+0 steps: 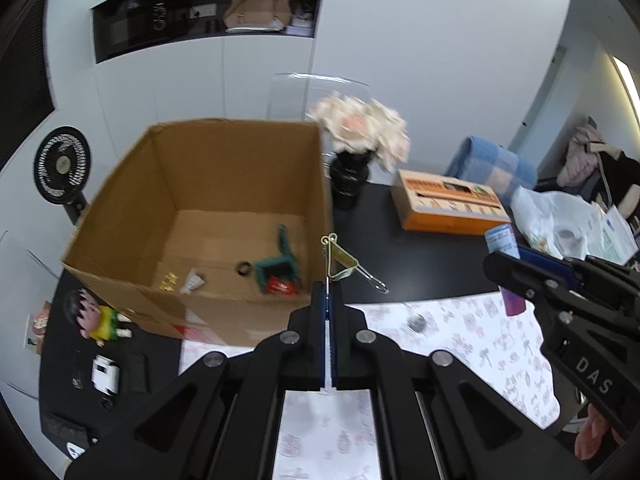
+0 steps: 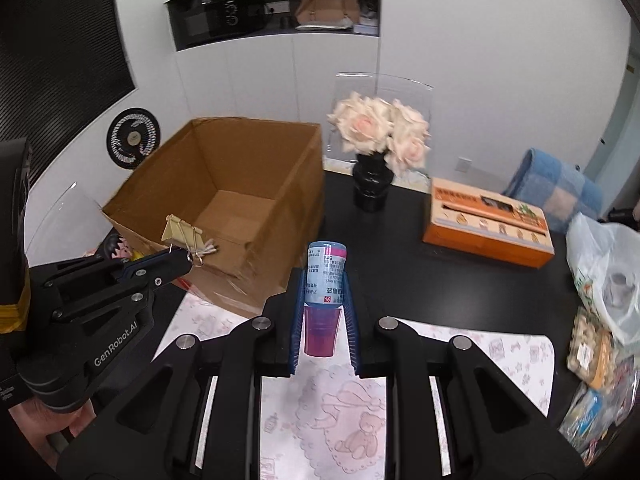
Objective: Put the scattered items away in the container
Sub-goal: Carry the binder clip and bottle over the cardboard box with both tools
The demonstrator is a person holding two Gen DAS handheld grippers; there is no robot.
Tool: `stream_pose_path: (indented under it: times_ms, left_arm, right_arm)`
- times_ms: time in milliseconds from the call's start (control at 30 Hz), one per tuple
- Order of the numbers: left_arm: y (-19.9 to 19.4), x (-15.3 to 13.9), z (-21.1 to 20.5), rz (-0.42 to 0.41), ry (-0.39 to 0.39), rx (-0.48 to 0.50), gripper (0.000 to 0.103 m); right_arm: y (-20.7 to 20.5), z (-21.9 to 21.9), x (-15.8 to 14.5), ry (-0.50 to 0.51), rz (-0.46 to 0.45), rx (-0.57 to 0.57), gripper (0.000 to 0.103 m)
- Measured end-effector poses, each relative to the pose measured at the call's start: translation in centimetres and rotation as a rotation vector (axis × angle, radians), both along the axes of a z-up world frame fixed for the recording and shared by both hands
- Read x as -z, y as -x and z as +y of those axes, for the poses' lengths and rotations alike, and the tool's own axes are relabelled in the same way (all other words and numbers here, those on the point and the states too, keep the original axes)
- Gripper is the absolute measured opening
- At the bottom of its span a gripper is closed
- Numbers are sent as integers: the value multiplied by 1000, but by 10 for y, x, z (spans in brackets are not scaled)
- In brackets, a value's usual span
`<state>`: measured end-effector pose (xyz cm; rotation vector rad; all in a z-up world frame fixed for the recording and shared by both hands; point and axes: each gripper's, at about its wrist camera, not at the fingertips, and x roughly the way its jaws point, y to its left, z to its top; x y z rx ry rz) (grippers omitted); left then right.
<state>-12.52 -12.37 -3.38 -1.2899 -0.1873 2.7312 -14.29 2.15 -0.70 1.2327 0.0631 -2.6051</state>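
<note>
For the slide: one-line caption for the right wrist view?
Right gripper holds a small bottle near the cardboard box; left gripper carries a binder clip at its rim.

Flowers (image 1: 362, 128) motion-blurred; cartoon figurine (image 2: 118, 249) mostly hidden behind cardboard box (image 2: 248, 216); bottle (image 2: 325, 276) print illegible.

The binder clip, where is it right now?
The binder clip hangs from the left tool, pinched by one wire handle, at the cardboard box's near rim, left in the right wrist view.
</note>
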Motion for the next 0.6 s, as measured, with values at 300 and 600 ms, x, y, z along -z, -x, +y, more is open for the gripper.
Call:
stream_pose_path:
  times_ms: [300, 600]
  left_arm:
    - [28, -13, -69, 7, -4, -96, 1]
    - [53, -11, -114, -35, 8, -145, 1]
  right_arm:
    - [46, -64, -13, 40, -34, -99, 19]
    - [86, -114, -12, 18, -69, -143, 19]
